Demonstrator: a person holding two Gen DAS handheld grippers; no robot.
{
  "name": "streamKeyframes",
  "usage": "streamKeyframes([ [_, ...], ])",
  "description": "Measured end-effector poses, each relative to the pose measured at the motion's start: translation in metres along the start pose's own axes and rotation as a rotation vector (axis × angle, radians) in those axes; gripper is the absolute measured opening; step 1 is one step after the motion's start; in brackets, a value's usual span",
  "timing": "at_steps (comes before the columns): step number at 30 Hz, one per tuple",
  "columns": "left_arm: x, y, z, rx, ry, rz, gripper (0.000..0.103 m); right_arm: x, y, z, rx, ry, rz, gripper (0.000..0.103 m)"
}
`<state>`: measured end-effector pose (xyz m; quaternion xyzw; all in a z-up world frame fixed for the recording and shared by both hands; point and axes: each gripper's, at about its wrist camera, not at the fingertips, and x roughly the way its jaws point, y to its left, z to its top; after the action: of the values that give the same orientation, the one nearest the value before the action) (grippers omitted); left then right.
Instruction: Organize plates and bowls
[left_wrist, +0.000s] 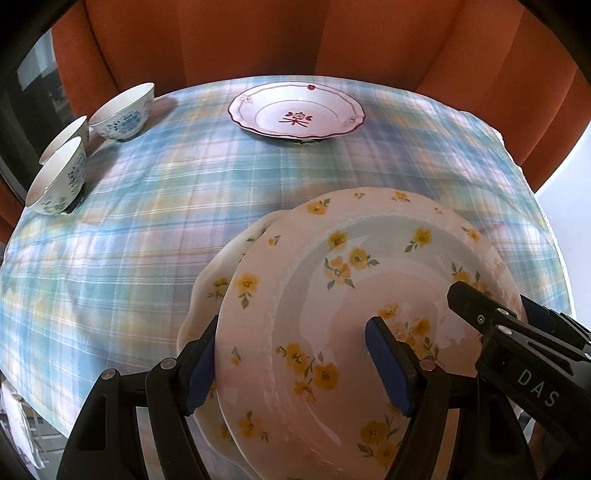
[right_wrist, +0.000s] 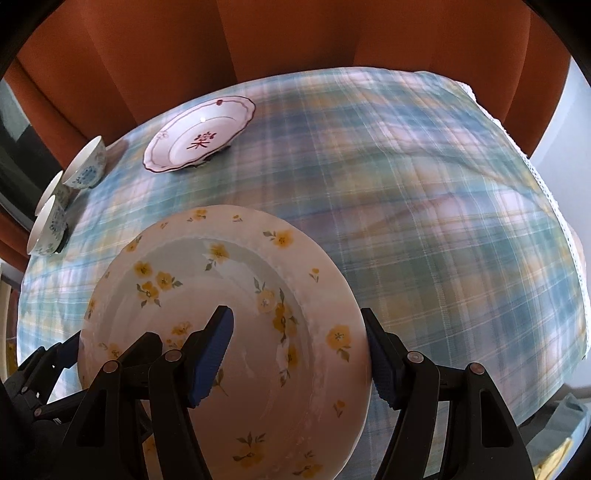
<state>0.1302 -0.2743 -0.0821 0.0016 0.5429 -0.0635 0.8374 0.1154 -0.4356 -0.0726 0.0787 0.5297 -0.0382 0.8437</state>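
Plaid cloth (left_wrist: 155, 236) covers the table, orange curtain (left_wrist: 258, 37) behind. Near the front edge, a yellow-flowered plate (left_wrist: 332, 295) is held between both grippers over a second matching plate (left_wrist: 214, 280). The left gripper (left_wrist: 295, 365) and right gripper (right_wrist: 299, 358) each have jaws spread, one inside the plate and one outside its rim. A red-trimmed plate (left_wrist: 295, 110) sits toward the far edge; three blue-patterned bowls (left_wrist: 122, 110) cluster at the far left corner.

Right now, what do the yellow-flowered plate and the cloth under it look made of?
Yellow-flowered plate: likely glazed ceramic, glossy, with sharp window glare across its well and printed blossoms. Tablecloth: woven fabric, matte plaid, soft wrinkles, a lace-like edging along its right edge.
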Motion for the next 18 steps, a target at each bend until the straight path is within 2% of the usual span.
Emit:
streamKeyframes([
  [18,0.023,0.006,-0.005,-0.064,0.048,0.001,0.078,0.011,0.002,0.001,-0.043,0.019,-0.019,0.071],
])
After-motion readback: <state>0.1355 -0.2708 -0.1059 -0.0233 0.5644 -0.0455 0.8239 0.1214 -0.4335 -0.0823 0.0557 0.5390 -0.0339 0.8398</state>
